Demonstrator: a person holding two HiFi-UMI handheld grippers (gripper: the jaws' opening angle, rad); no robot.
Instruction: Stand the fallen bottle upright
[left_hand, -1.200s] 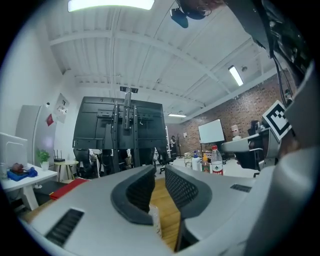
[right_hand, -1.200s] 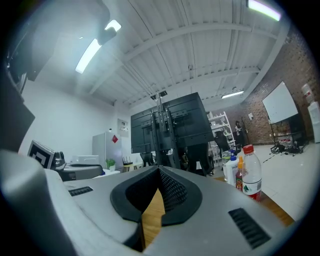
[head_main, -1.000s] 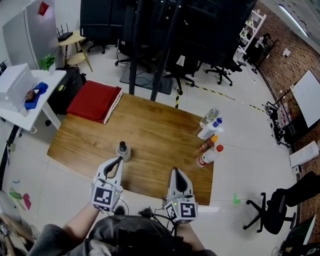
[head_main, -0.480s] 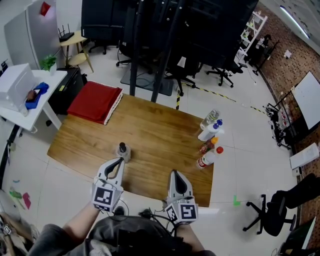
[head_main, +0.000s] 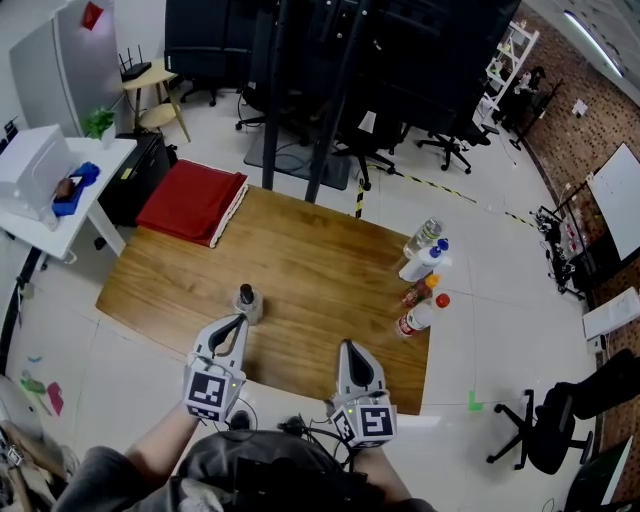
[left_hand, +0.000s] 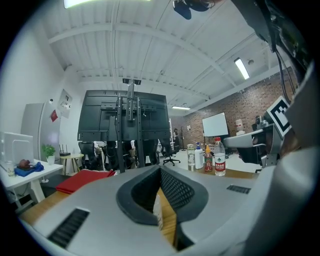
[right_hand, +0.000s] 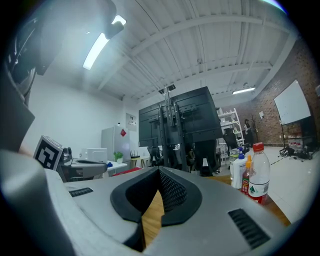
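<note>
A small clear bottle with a black cap (head_main: 246, 302) stands upright near the front left of the wooden table (head_main: 300, 260). My left gripper (head_main: 238, 320) is shut, with its tips just short of this bottle and nothing held. In the left gripper view its jaws (left_hand: 160, 168) meet, and a pale sliver shows through the gap below them. My right gripper (head_main: 347, 346) hangs shut and empty over the table's front edge, and its jaws (right_hand: 160, 170) are closed in its own view. No bottle in view lies on its side.
Several bottles stand at the table's right edge: a red-capped water bottle (head_main: 420, 316), an orange-capped sauce bottle (head_main: 415, 291), a white blue-capped bottle (head_main: 422, 262) and a clear bottle (head_main: 422, 236). A folded red cloth (head_main: 192, 202) lies on the far left corner. Office chairs stand beyond.
</note>
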